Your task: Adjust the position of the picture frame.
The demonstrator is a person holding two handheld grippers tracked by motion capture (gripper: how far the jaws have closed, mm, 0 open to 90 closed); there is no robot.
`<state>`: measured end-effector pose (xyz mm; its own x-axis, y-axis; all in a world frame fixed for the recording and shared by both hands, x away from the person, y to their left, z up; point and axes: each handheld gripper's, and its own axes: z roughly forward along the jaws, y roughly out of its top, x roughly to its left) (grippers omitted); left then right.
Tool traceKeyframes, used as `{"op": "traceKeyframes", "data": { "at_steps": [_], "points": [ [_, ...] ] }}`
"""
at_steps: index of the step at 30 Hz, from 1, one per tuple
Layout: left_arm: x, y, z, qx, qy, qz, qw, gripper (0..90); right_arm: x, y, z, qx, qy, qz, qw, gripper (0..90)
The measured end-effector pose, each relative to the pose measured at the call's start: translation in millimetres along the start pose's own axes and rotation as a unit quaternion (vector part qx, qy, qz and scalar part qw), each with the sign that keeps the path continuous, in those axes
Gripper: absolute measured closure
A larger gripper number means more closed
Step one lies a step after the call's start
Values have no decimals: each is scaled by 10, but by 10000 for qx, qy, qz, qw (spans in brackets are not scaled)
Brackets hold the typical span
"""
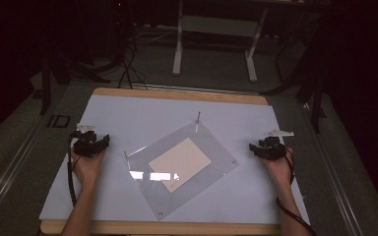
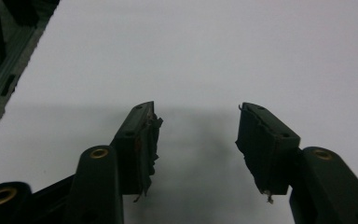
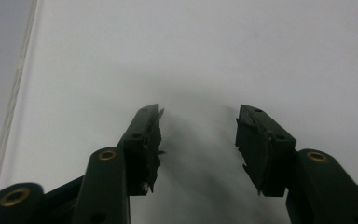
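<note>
The room is dim, with most light falling on the bench (image 1: 128, 110), whose wooden edge frames a pale white sheet. Around it lies a dark grey-green carpeted floor (image 1: 216, 73). Beyond the far edge stands a white metal frame (image 1: 215, 34) on two legs. Black cables (image 1: 128, 69) trail across the floor at the left, near dark stands (image 1: 47, 78). The right side falls into shadow.

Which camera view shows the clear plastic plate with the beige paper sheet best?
The high view: the clear plastic plate lies whole there, mid-table, the beige paper sheet at its middle. Both gripper views show white table surface between open jaws.
</note>
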<state>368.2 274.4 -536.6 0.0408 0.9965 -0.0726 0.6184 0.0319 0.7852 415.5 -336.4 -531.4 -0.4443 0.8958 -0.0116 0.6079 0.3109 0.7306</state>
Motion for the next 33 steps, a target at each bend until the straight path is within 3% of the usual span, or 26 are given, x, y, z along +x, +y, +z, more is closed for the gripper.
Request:
{"op": "traceKeyframes", "data": {
  "at_steps": [3,12,18,24,29,33],
  "points": [
    [-31,10,-29,8,68,166,9998,497,22,5,-1,-36,27,-39,10000,508],
    [-121,-16,-203,-4,-288,606,9977,506,105,58,-38,-90,139,-210,9996,542],
    [-160,-24,-236,-5,-589,606,9964,495,153,81,-69,-185,240,-200,9993,555],
    [-182,-80,-285,152,-673,747,9948,482,235,152,-82,-236,338,-288,9987,564],
    [-126,-116,-341,124,-817,597,9948,482,294,194,-88,-234,485,-415,9977,545],
    [-125,-142,-392,109,-882,622,9941,481,331,269,-52,-204,648,-451,9967,542]
  ]
}}
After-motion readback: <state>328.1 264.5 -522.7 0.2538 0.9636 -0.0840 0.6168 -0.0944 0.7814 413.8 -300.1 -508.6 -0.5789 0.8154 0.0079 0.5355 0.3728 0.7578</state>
